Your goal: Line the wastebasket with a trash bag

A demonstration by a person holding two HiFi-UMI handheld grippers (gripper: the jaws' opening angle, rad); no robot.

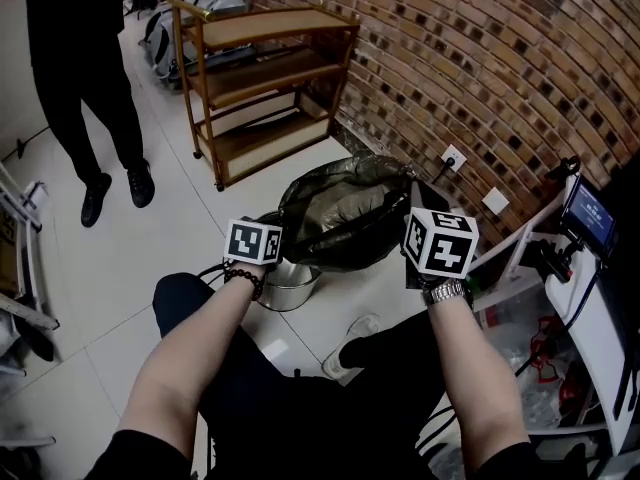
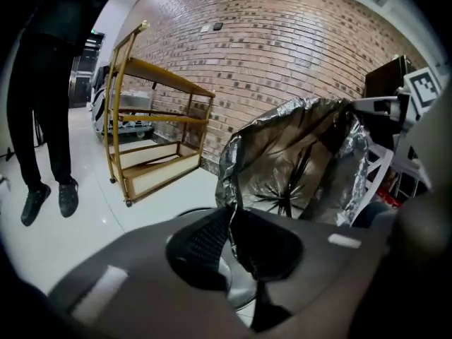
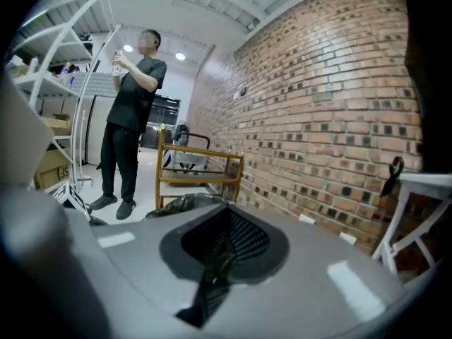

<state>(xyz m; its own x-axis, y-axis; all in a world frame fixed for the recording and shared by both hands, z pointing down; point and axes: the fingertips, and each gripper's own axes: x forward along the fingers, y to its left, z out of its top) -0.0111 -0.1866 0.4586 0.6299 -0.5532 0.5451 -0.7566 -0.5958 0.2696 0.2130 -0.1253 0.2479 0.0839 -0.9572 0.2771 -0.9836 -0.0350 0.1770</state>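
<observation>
A dark, shiny trash bag [image 1: 345, 213] hangs spread between my two grippers, above a round metal wastebasket [image 1: 290, 286] on the floor. My left gripper [image 1: 275, 230] is shut on the bag's left edge. In the left gripper view the film [image 2: 296, 161] runs down between the closed jaws of that gripper [image 2: 232, 221]. My right gripper [image 1: 415, 208] is shut on the bag's right edge. The right gripper view shows a strip of film pinched in that gripper [image 3: 224, 249], with the bag [image 3: 176, 205] bulging just beyond it. The bag hides most of the wastebasket.
A wooden shelf cart [image 1: 265, 78] stands at the back beside the brick wall [image 1: 480, 58]. A person in black [image 1: 85, 88] stands at the left. A white rack [image 1: 590, 298] with a small screen is at the right. A wall socket [image 1: 454, 157] sits behind the bag.
</observation>
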